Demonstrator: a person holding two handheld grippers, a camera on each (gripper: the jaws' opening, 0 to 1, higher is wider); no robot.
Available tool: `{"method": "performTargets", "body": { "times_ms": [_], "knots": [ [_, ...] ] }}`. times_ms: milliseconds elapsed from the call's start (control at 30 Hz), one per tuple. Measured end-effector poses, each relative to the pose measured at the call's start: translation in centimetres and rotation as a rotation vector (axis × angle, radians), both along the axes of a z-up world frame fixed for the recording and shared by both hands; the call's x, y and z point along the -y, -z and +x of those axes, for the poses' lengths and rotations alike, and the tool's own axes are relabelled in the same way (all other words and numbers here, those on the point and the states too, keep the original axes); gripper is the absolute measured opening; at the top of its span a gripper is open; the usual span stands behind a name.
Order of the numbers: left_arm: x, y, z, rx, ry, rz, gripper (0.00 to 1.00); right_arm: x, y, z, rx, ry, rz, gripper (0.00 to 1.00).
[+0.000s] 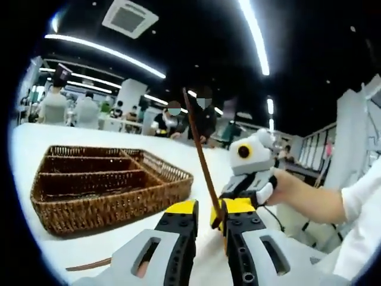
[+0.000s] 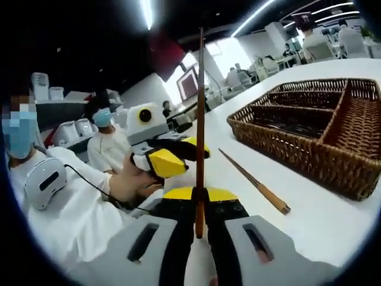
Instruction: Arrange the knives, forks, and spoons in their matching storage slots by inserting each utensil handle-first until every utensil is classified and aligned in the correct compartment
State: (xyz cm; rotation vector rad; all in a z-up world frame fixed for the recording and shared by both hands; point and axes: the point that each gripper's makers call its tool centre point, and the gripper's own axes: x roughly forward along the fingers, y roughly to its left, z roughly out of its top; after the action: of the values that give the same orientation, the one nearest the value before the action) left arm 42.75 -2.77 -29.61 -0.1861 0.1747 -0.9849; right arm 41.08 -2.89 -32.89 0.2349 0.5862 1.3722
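Observation:
A thin dark brown utensil [image 2: 200, 107] stands upright, and my right gripper [image 2: 200, 199] is shut on its lower end. In the left gripper view the same utensil [image 1: 199, 155] slants up from just beside my right-hand jaw. My left gripper [image 1: 203, 213] is open, its jaws apart and not closed on the rod. A person's hand holds the right gripper [image 1: 233, 193] close behind it. The left gripper [image 2: 181, 155] sits just left of the rod, yellow tips apart. A wicker basket [image 1: 113, 205] with several slots lies on the white table, left of the grippers.
A second wood-handled utensil [image 2: 255, 182] lies flat on the table between my right gripper and the basket [image 2: 286, 149]. A brown piece [image 1: 89, 264] lies near the front edge. Several people sit at tables in the background. A sleeve [image 2: 77, 220] is close at the left.

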Motion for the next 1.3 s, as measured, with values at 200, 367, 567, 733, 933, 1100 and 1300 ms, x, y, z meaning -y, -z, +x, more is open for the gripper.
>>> {"method": "performTargets", "body": {
  "times_ms": [200,367,567,733,933,1100,1300],
  "knots": [
    [-0.5,-0.2,-0.3,0.116,-0.032,0.071,0.16,0.7,-0.2,0.8,-0.043,0.037,-0.021,0.05],
    [-0.6,0.0,-0.5,0.157,-0.045,0.113,0.18,1.1,-0.1,1.2,-0.061,0.050,-0.059,0.05],
    [-1.5,0.3,-0.2,0.174,-0.073,0.136,0.21,1.4,0.2,2.0,-0.069,0.070,-0.116,0.05],
    [-2.3,0.5,0.1,0.165,-0.102,0.155,0.26,1.8,0.5,2.9,-0.080,0.098,-0.185,0.05],
    [-3.7,1.1,0.7,0.154,-0.148,0.181,0.30,2.0,0.2,3.9,-0.089,0.115,-0.256,0.05],
    [-4.7,1.8,0.8,0.157,-0.172,0.206,0.31,2.0,0.0,4.6,-0.077,0.115,-0.312,0.05],
    [-5.9,2.3,1.1,0.178,-0.200,0.231,0.31,2.7,-0.5,6.2,-0.144,0.144,-0.385,0.05]
  ]
}}
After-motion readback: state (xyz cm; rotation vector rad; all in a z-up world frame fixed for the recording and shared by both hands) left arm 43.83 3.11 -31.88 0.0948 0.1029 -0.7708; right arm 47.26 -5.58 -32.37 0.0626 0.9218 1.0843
